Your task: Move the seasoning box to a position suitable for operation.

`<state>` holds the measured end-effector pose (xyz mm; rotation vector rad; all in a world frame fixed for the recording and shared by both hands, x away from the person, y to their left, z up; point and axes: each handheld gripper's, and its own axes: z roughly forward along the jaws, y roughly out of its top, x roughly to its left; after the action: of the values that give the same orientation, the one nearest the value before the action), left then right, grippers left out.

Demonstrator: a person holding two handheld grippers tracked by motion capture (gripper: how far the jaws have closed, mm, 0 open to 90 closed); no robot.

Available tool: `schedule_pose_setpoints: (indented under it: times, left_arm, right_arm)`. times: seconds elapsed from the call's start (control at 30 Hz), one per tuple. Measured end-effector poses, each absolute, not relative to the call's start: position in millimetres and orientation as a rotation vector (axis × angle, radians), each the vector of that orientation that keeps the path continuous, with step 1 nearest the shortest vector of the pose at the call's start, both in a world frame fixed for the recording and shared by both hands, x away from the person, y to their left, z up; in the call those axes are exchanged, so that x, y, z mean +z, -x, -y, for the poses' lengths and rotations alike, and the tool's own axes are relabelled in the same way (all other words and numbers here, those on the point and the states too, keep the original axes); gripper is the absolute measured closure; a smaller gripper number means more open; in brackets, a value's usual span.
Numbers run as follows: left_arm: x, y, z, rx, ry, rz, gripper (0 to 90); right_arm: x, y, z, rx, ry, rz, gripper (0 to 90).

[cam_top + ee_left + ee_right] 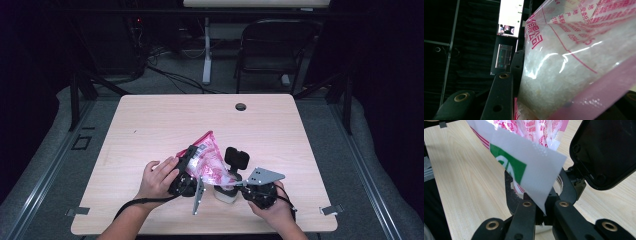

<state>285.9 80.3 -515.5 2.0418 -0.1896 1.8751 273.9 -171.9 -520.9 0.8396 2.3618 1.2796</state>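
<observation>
Low in the high view, the left hand (pixel 159 177) and right hand (pixel 272 205) each hold a gripper over the table's (pixel 150 120) near edge. The right gripper (pixel 240 186) sits centre-right, its jaws closed around the neck of a jar (pixel 225 194); the right gripper view shows the jar's rim between them, with the hinged black lid (pixel 607 150) open at upper right. The left gripper (pixel 189 159), left of centre, pinches the bag (pixel 206 162) and tips it so its white corner hangs over the jar mouth. In the left gripper view, the bag presses against the jaw, full of pale grains.

The bag looks light, soft and slick, and its load probably shifts when tilted. A grip on the sealed edge, above the contents, seems safest.
</observation>
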Motion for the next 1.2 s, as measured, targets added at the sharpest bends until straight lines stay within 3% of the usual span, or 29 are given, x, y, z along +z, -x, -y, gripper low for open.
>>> schedule_pose_setpoints:
  times: [1.2]
  left_arm:
    - [-514.0,-284.2,-80.0,1.879,-2.044,0.185,67.6]
  right_arm:
    - [-521.2,-274.2,171.9,1.286,-0.844,-2.357,90.0]
